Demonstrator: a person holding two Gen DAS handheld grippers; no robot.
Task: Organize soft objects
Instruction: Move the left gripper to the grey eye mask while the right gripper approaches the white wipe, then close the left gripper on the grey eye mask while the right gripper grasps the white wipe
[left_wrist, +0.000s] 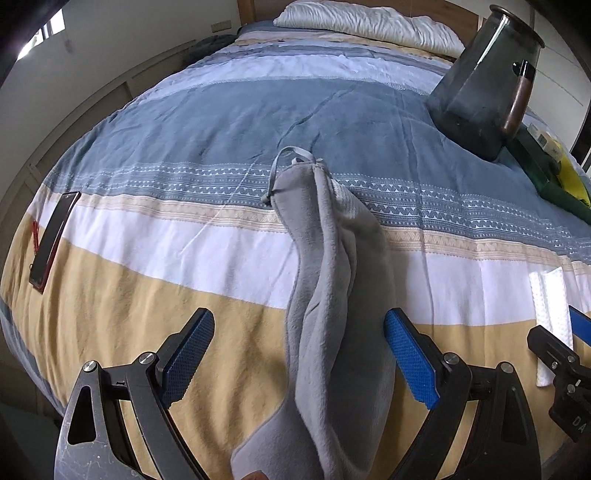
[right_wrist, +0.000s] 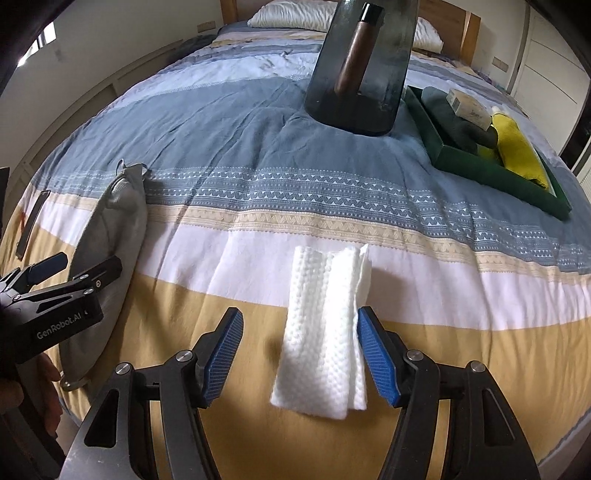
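A long grey fleece cloth (left_wrist: 332, 295) with a loop at its far end lies on the striped bedspread (left_wrist: 221, 129). My left gripper (left_wrist: 298, 315) is open and straddles it; the right pad (left_wrist: 410, 358) is close to the cloth's edge and the left pad stands apart. A folded white waffle towel (right_wrist: 321, 332) lies between the jaws of my right gripper (right_wrist: 299, 313), which is open. Its right pad (right_wrist: 376, 354) is at the towel's edge and the left pad is clear of it. The grey cloth (right_wrist: 110, 229) and my left gripper (right_wrist: 79, 266) show at the left of the right wrist view.
A dark green tray (right_wrist: 476, 162) at the right holds a yellow cloth (right_wrist: 517, 147), a dark cloth (right_wrist: 461, 129) and a small box (right_wrist: 467, 105). A dark glass jug (right_wrist: 358, 74) stands mid-bed. A phone (left_wrist: 53, 240) lies at the left edge. A pillow (left_wrist: 369, 22) is at the headboard.
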